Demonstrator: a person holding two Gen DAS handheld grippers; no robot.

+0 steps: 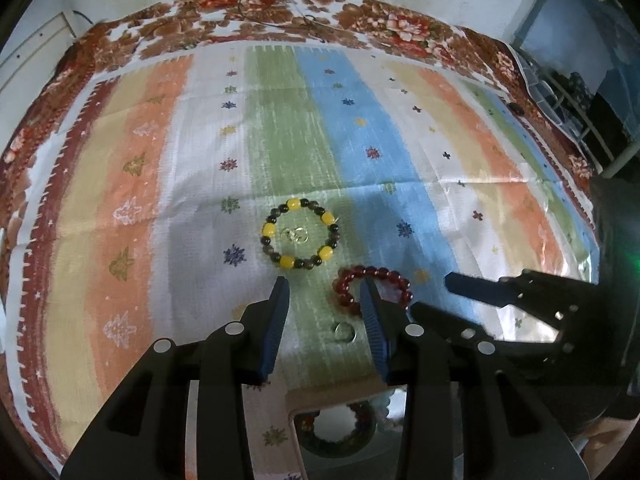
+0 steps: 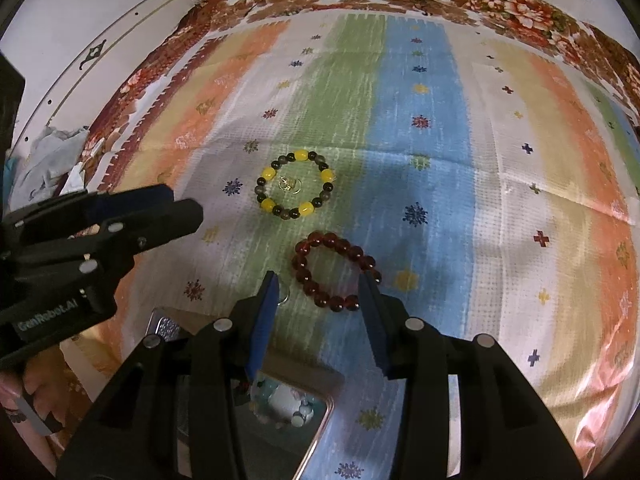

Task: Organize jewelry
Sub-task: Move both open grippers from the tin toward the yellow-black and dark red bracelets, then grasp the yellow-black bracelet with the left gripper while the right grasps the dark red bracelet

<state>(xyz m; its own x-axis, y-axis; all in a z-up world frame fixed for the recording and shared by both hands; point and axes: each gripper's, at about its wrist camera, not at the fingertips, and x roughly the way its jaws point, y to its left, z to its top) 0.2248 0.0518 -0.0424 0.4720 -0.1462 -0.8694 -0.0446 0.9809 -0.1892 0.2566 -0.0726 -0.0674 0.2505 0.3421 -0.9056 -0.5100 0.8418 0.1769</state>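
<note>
A dark red bead bracelet (image 2: 334, 274) lies on the striped cloth, just ahead of my open right gripper (image 2: 320, 286); it also shows in the left wrist view (image 1: 376, 286), partly behind my left gripper's right finger. A yellow and dark bead bracelet (image 1: 299, 233) lies farther out, with small gold earrings (image 1: 295, 235) inside its ring; it also shows in the right wrist view (image 2: 296, 184). My left gripper (image 1: 324, 292) is open and empty above the cloth. A small silver ring (image 1: 345, 332) lies between its fingers. The right gripper shows at the right of the left wrist view (image 1: 480, 292).
A tray with a tan rim (image 1: 294, 408) sits at the near edge and holds bead bracelets (image 1: 340, 432); it also shows in the right wrist view (image 2: 320, 428). A striped cloth (image 1: 200, 160) lies over a floral tablecloth (image 1: 280, 12). A crumpled cloth (image 2: 52, 160) lies at the left.
</note>
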